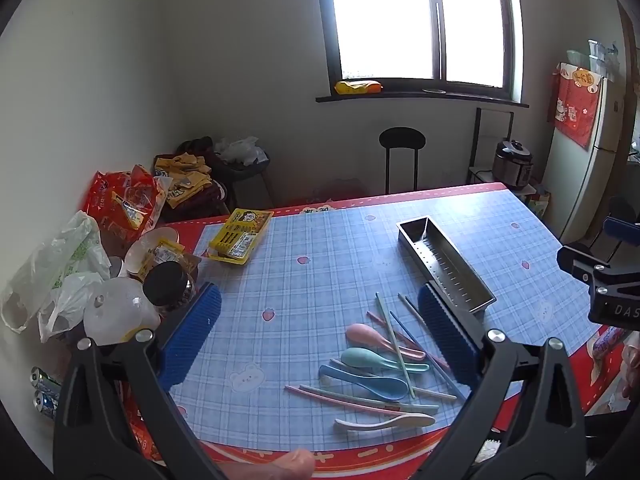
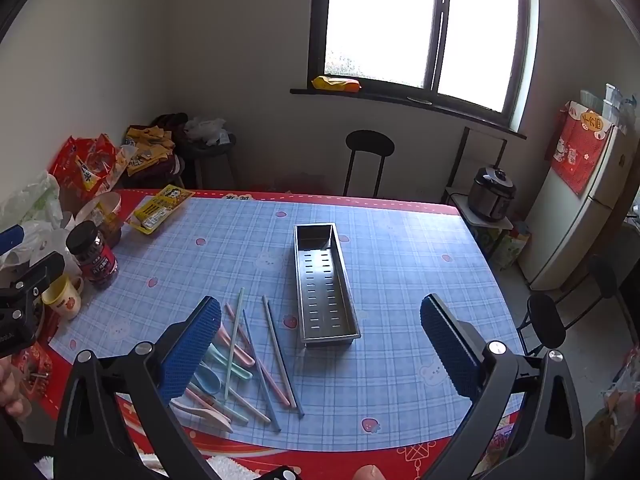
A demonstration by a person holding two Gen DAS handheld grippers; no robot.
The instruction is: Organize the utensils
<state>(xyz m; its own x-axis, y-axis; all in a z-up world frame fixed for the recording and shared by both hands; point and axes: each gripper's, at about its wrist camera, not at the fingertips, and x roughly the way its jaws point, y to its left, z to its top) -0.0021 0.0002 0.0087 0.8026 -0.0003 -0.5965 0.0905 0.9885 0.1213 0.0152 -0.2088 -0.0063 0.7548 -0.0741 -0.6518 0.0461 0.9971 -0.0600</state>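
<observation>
Counter [image 2: 400, 280]: covered with a blue checked cloth with a red border, window wall behind it.

Metal tray [image 2: 325, 284]: long, perforated bottom, stands near the middle of the counter with its long side running away from the cameras. Nothing lies in it.

Snack bags [image 1: 120, 204] and plastic bags [image 1: 60, 264]: heaped along the left edge of the counter, with a dark-lidded jar [image 2: 93, 256], a yellow cup [image 2: 66, 298] and a yellow packet [image 2: 162, 208] close by.

Left gripper [image 1: 320, 324]: hovers above the counter, tilted downward, jaws spread wide, nothing between the blue pads. In its own view the utensil pile sits in the lower right of the gap, below the pads.

Right gripper [image 2: 320, 336]: likewise above the counter, tilted downward, jaws wide apart, empty. In its view the near end of the tray falls between the pads, not touching them.

Utensils: loose pile on the cloth just beside the tray's near left corner, none in the tray. Chopsticks [image 2: 276, 356] in pastel colours lie crossed over each other. Spoons under and among them: pink spoon [image 1: 376, 338], green spoon [image 1: 372, 360], blue spoon [image 1: 372, 382], white spoon [image 1: 392, 422] nearest the counter's front edge.
</observation>
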